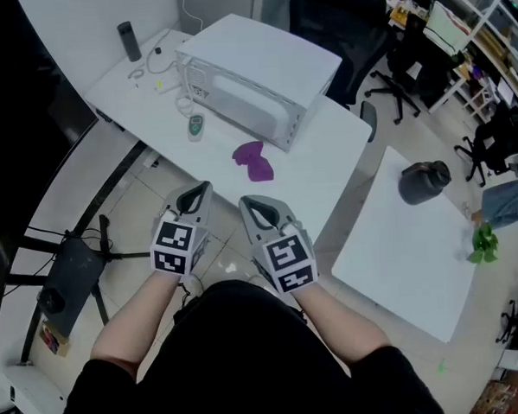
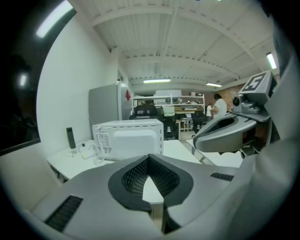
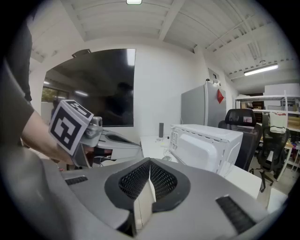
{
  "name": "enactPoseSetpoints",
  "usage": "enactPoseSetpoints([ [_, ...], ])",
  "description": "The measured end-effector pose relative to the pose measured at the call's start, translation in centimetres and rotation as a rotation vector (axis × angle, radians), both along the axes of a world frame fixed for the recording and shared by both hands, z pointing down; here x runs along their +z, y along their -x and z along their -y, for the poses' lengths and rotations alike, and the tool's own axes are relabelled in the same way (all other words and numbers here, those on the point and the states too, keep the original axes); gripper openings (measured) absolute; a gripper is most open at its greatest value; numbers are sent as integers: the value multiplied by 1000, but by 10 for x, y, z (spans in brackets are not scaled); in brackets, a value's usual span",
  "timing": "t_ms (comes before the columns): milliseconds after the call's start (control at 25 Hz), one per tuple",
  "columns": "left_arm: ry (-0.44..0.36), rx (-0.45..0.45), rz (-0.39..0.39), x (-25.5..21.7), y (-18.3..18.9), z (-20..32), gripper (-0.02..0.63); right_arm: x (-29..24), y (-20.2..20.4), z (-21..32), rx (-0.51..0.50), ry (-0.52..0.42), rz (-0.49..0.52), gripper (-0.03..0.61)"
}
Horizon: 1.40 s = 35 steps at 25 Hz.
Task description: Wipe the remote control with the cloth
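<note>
A crumpled purple cloth (image 1: pixel 253 159) lies on the white table (image 1: pixel 326 164), just in front of the microwave. The small white remote control (image 1: pixel 195 126) with a green patch lies left of the cloth, by the microwave's front left corner. My left gripper (image 1: pixel 202 189) and right gripper (image 1: pixel 248 202) hover side by side off the table's near edge, over the floor, both shut and holding nothing. In the left gripper view the jaws (image 2: pixel 149 159) meet at their tips, and the right gripper's jaws (image 3: pixel 150 164) also meet. Neither gripper view shows the cloth.
A white microwave (image 1: pixel 256 76) stands on the table with cables and a dark cylinder (image 1: pixel 129 41) behind it. A second white table (image 1: pixel 409 263) at the right holds a black object (image 1: pixel 425 182) and a green item (image 1: pixel 483 244). A black stand (image 1: pixel 71 259) sits on the floor at left. Office chairs (image 1: pixel 344 16) stand behind.
</note>
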<state>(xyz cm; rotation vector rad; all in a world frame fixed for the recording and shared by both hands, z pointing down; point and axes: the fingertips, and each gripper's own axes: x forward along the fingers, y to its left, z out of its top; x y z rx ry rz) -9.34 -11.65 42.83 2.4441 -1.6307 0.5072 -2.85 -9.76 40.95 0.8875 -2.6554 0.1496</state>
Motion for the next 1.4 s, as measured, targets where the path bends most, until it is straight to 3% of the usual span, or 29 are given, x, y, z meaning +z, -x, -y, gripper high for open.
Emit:
enactPoseSetpoints([
  [160,39,-95,10,24,17,29,18,8,-17,4,-10,14,-16,20],
  [240,76,-134,12,35,27,48,102,13,-21,10,-8,30,-19,20],
  [520,214,-263,-10,94,81,128,233,35,-13,46,21,82,-40,20],
  [960,447,-367,-39,194,131,256,278,86,27,133,99,213,-105,20],
  [1280,556,-413,-37,237,144,287,288,113,39,171,141,274,-101,20],
  [1400,555,-410,-12,241,145,289,266,121,37,177,150,287,-98,20],
])
